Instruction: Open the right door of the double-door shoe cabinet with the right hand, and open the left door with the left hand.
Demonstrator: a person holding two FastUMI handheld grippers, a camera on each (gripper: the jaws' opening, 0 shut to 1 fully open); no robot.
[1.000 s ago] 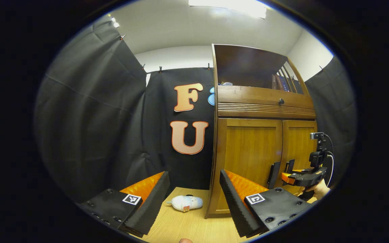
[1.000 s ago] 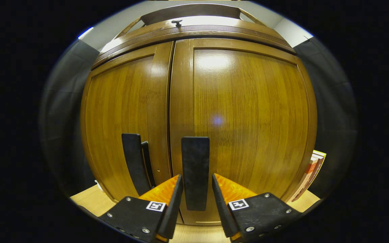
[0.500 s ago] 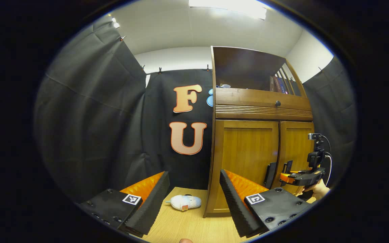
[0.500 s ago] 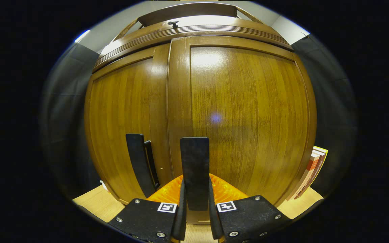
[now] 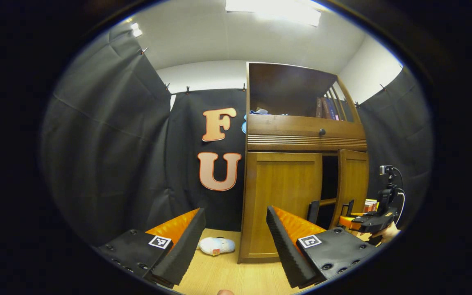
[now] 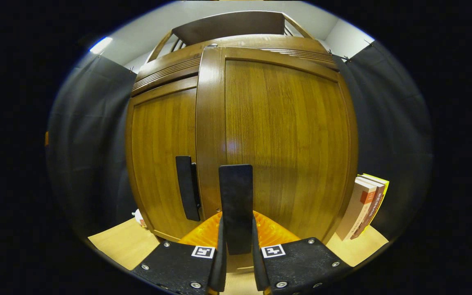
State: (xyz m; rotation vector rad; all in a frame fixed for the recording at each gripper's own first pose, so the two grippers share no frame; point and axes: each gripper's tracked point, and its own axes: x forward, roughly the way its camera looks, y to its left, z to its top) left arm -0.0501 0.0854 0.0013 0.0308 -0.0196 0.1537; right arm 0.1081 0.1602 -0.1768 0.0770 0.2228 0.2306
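Right gripper [image 6: 236,262] clamping upright right door handle [image 6: 236,205], right door [image 5: 352,184] ajar

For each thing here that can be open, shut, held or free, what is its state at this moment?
right door: partly open, dark gap beside it
right door handle: clamped between the fingers
right gripper: shut on the right door handle
left door: shut
left door handle: free, nothing touches it
left gripper: open, empty, short of the cabinet

Right door [image 5: 352,184] ajar (left door [image 5: 285,196] closed)
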